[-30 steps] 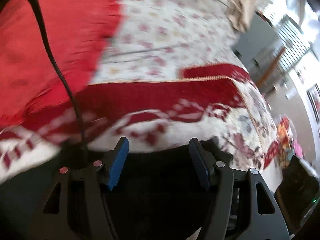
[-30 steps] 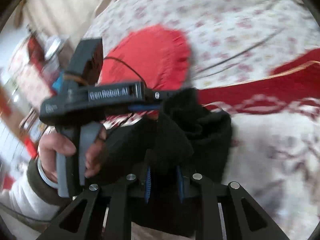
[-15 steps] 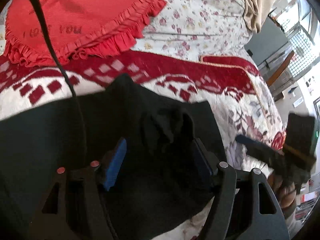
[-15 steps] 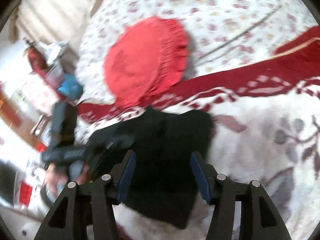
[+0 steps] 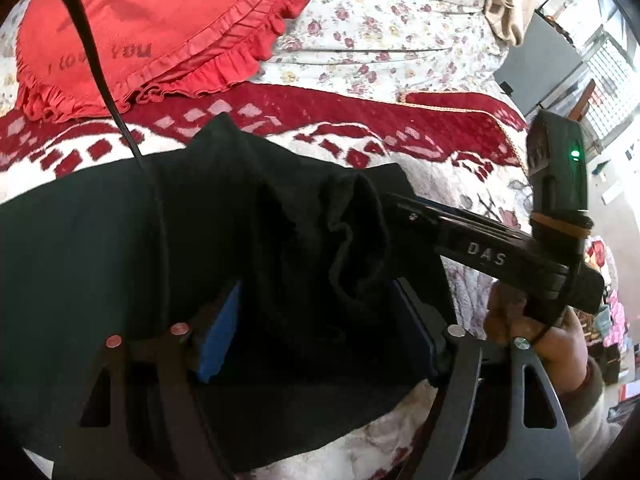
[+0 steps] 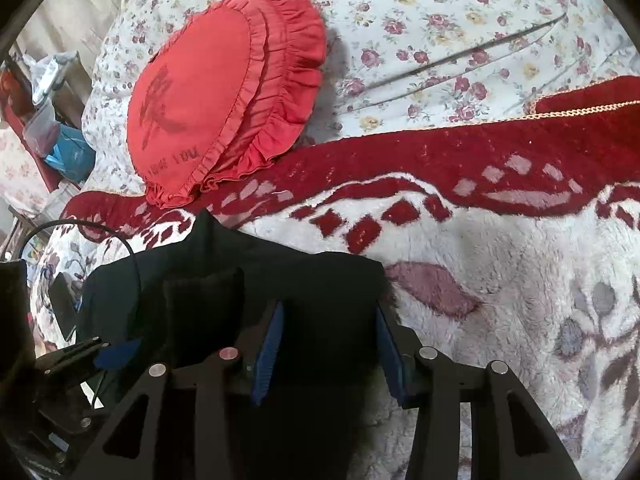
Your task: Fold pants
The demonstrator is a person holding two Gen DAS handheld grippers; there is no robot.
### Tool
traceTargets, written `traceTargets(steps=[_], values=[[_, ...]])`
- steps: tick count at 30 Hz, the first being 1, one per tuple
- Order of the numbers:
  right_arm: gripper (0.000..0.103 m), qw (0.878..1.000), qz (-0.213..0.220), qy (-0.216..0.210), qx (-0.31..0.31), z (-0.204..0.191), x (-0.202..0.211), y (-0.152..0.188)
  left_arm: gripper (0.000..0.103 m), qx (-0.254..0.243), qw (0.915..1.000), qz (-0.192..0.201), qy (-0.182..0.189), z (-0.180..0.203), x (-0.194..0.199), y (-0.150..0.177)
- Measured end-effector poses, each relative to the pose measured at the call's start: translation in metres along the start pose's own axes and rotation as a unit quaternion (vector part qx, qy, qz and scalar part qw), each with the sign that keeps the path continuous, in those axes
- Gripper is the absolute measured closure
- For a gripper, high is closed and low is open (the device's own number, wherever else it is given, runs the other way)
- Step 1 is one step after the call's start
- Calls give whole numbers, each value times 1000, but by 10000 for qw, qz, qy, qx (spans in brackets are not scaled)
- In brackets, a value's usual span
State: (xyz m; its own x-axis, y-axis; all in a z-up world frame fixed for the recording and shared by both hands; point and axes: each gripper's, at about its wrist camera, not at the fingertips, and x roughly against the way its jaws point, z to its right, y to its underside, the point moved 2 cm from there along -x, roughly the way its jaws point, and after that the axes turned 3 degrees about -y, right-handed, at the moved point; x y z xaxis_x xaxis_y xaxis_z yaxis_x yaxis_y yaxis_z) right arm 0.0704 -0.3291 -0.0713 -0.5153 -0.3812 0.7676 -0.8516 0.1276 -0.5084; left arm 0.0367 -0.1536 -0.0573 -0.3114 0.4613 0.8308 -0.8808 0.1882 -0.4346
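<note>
The black pants [image 5: 100, 248] lie folded on the red-and-white fleece blanket [image 5: 360, 120], with a raised fold of cloth [image 5: 352, 224] in the middle. My left gripper [image 5: 316, 344] is open, its blue pads either side of that fold, low over the cloth. My right gripper [image 6: 328, 344] is open over the pants [image 6: 320, 280] near their right edge. The right gripper [image 5: 440, 232] also shows in the left wrist view, reaching in from the right. The left gripper's blue pad [image 6: 116, 354] shows at the lower left of the right wrist view.
A red heart-shaped frilled cushion [image 6: 224, 96] lies on the floral bedsheet [image 6: 440, 12] beyond the pants. A black cable [image 5: 100, 76] crosses the left wrist view. Clutter [image 6: 48, 120] stands beside the bed at left; the bed edge drops off at right [image 5: 560, 216].
My right gripper let go of the pants and opened. Both grippers came down over the folded cloth on the blanket, and the right one moved in close to the left.
</note>
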Motion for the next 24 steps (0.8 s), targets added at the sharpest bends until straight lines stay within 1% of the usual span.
traceTargets(steps=[2, 6, 7, 9, 10, 11, 12, 13, 14, 15, 19, 20, 21, 22, 23, 24], values=[[58, 9999, 16, -56, -130, 3, 3, 0, 25, 32, 9999, -21, -132, 3, -7, 1], [58, 9997, 62, -120, -219, -1, 19, 5, 25, -274, 9980, 108, -555, 13, -12, 1], [58, 9997, 86, -111, -203, -1, 22, 5, 25, -255, 9978, 118, -597, 13, -14, 0], [58, 9996, 179, -93, -180, -3, 31, 4, 25, -174, 9982, 166, -554, 10, -13, -1], [58, 9995, 236, -115, -181, -3, 36, 4, 35, -142, 9983, 207, -525, 9, -11, -2], [58, 9993, 284, -150, -189, -4, 41, 5, 50, -132, 9984, 242, -496, 8, -8, -2], [58, 9991, 332, -202, -188, -5, 46, 5, 57, -154, 9983, 239, -513, 7, -5, -1], [58, 9988, 364, -284, -162, -8, 50, 6, 71, -149, 9984, 233, -483, 5, -1, -1], [58, 9986, 374, -365, -125, -10, 53, 6, 78, -114, 9989, 227, -398, 4, 4, 0], [58, 9979, 372, -522, -44, -16, 55, 6, 78, -54, 9991, 245, -330, 0, 10, 2], [58, 9930, 268, -1126, 223, -41, 52, 9, 80, 190, 9985, 295, -411, -14, 22, 10], [58, 9929, 250, -1114, 325, -48, 47, 9, 80, 226, 9984, 255, -456, -17, 20, 12], [58, 9941, 215, -975, 424, -53, 39, 9, 80, 332, 9981, 186, -494, -22, 16, 13], [60, 9955, 147, -818, 465, -57, 31, 9, 80, 394, 9980, 152, -472, -24, 15, 15], [62, 9960, 53, -755, 479, -59, 23, 9, 80, 429, 9981, 131, -425, -24, 14, 16], [63, 9950, -59, -890, 447, -62, 14, 9, 80, 425, 9982, 143, -393, -24, 15, 18]])
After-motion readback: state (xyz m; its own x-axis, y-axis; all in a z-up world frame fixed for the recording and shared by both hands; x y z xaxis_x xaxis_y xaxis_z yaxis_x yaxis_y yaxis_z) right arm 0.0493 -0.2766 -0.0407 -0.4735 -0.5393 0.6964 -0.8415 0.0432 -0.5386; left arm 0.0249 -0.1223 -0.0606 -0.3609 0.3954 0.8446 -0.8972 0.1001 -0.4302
